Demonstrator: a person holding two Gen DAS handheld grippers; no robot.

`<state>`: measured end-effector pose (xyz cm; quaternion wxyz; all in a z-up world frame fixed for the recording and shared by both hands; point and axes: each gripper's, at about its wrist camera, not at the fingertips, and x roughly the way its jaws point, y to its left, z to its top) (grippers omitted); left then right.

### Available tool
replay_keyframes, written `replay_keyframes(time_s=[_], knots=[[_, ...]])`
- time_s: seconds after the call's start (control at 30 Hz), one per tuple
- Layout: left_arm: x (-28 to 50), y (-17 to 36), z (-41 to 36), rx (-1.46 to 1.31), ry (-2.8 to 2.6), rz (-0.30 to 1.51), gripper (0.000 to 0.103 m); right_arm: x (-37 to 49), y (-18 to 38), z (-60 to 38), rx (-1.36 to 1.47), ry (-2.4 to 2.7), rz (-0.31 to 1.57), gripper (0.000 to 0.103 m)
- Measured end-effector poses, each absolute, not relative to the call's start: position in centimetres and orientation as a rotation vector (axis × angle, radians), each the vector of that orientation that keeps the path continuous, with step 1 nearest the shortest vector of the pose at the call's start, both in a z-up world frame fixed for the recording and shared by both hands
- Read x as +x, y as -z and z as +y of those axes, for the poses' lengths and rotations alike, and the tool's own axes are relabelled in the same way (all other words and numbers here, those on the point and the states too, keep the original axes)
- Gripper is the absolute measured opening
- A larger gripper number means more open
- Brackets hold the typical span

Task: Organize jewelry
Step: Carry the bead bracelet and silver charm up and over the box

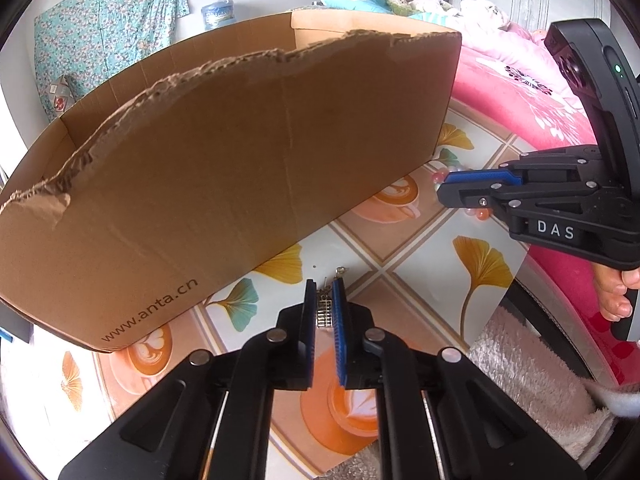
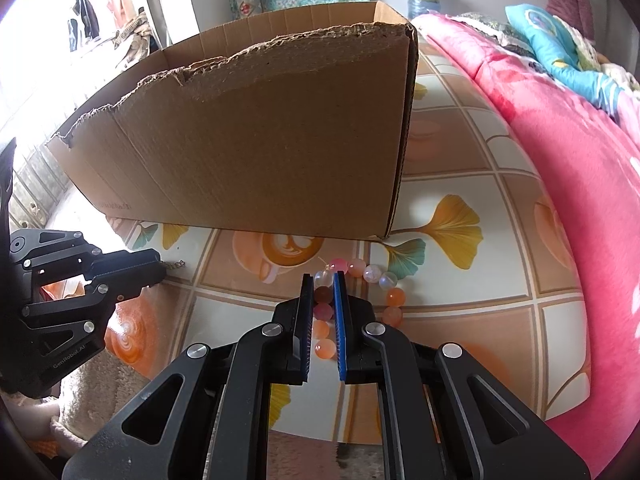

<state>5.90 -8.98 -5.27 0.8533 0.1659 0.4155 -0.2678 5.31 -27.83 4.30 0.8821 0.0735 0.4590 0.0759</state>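
A small silver chain piece lies on the patterned table cover, and my left gripper is shut on it, its blue pads pressing both sides. In the right wrist view a bracelet of pink, white and orange beads curls on the cover. My right gripper is shut on it, with several beads caught between the fingers. Each gripper shows in the other's view: the right gripper over the beads at the right, the left gripper at the left with a bit of chain at its tip.
A large open cardboard box with a torn rim stands just behind both grippers. The table cover has ginkgo leaves and coffee cups. Pink bedding lies to the right, and a fluffy beige cloth hangs at the table's near edge.
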Motion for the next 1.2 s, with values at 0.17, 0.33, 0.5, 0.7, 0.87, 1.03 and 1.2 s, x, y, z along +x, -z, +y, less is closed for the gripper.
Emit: replay_keyframes(time_s=[0.17,0.33,0.5,0.7,0.87,1.03,1.2], knots=[[6.0,5.4,-8.8,0.322,0.563,0.878,0.007,5.3,-4.3,-27.9,0.153,-0.158,0.955,0.008],[6.0,5.2,-8.7,0.317,0.567,0.874,0.007,5.3,-4.2,-28.2,0.176,-0.163,0.946,0.008],[6.0,4.6,-8.1,0.294,0.57,0.863,0.007,5.3,-4.2,-29.1,0.232,-0.172,0.937,0.007],[5.7,3.3,-7.4,0.27,0.57,0.835,0.007,5.1,-5.0,-30.6,0.316,-0.183,0.892,0.007],[5.8,2.4,-7.1,0.247,0.576,0.822,0.007,4.7,-6.1,-31.4,0.34,-0.182,0.853,0.007],[5.6,1.7,-7.1,0.244,0.582,0.806,0.007,4.0,-6.9,-31.8,0.357,-0.181,0.823,0.007],[5.2,0.9,-6.8,0.246,0.586,0.787,0.007,3.5,-7.7,-31.8,0.372,-0.182,0.804,0.007]])
